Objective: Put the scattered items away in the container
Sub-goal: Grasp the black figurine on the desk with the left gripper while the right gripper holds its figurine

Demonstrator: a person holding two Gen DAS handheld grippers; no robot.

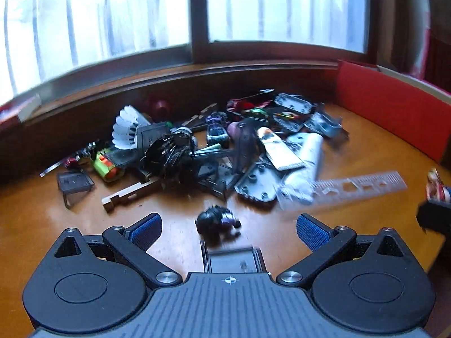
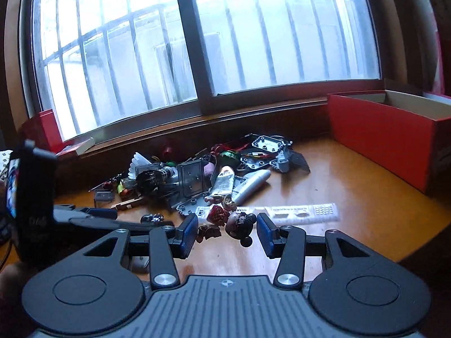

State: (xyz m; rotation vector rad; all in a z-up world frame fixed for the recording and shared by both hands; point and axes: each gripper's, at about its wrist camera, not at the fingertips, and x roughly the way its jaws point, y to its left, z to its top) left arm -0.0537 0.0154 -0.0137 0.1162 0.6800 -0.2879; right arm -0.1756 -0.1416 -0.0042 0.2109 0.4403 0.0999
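Observation:
A heap of small items [image 1: 214, 146] lies on the wooden table [image 1: 366, 155]: a white shuttlecock [image 1: 126, 128], a white tube [image 1: 307, 157], grey studded plates and a toy car. A clear ruler [image 2: 298, 211] lies at its near edge. My left gripper [image 1: 229, 229] is open, and a small black and purple toy [image 1: 217, 219] rests on the table between its fingers. My right gripper [image 2: 227, 233] is also open. A doll with a dark-haired head and a red dress [image 2: 239, 222] lies between its blue pads [image 2: 187, 232], gripped by neither. The red box [image 2: 389, 140] stands open at the right.
A window and a dark wooden sill [image 2: 225, 118] run behind the heap. A small dark case [image 1: 232, 262] lies just in front of my left gripper's body. Bare tabletop [image 2: 352, 191] stretches between the heap and the red box. The table's edge curves round at the right [image 2: 422, 239].

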